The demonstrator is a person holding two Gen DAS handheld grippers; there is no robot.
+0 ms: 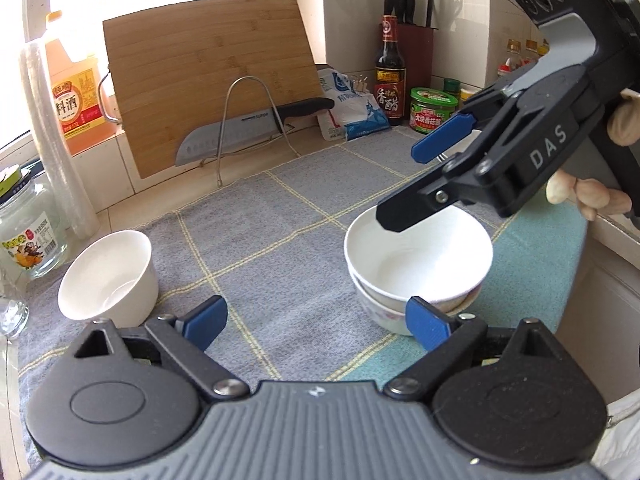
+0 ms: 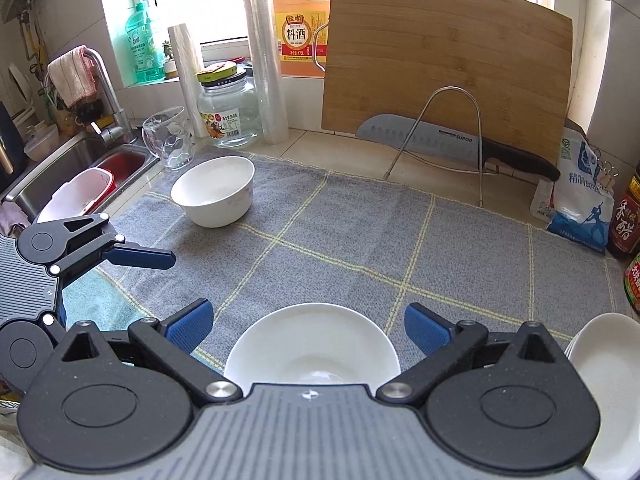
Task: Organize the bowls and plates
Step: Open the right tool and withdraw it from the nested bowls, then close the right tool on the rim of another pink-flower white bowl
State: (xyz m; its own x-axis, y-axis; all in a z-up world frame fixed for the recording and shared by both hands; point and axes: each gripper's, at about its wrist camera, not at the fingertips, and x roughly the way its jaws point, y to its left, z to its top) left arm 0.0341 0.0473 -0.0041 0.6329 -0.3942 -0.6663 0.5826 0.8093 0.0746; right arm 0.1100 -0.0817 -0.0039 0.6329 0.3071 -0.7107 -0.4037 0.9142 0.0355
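Note:
Two bowls stand nested [image 1: 418, 264] on the grey checked cloth [image 1: 280, 216], the top one plain white, the lower one with a flower pattern. My right gripper [image 1: 418, 178] hovers open just above their far rim. In the right wrist view that top bowl [image 2: 312, 344] lies below the open right gripper [image 2: 308, 328], apart from both pads. A single white bowl [image 1: 108, 276] [image 2: 214, 192] stands upright at the cloth's left. My left gripper [image 1: 316, 322] is open and empty between the single bowl and the stack. One of its pads [image 2: 140, 258] shows at the left.
A bamboo cutting board [image 1: 208, 76] and a knife [image 1: 248, 126] on a wire rack stand at the back. Bottles, a knife block and jars fill the back right corner. A glass jar [image 2: 228, 112], a glass cup [image 2: 168, 140] and the sink [image 2: 76, 172] are left. White plates [image 2: 604, 380] sit at the right.

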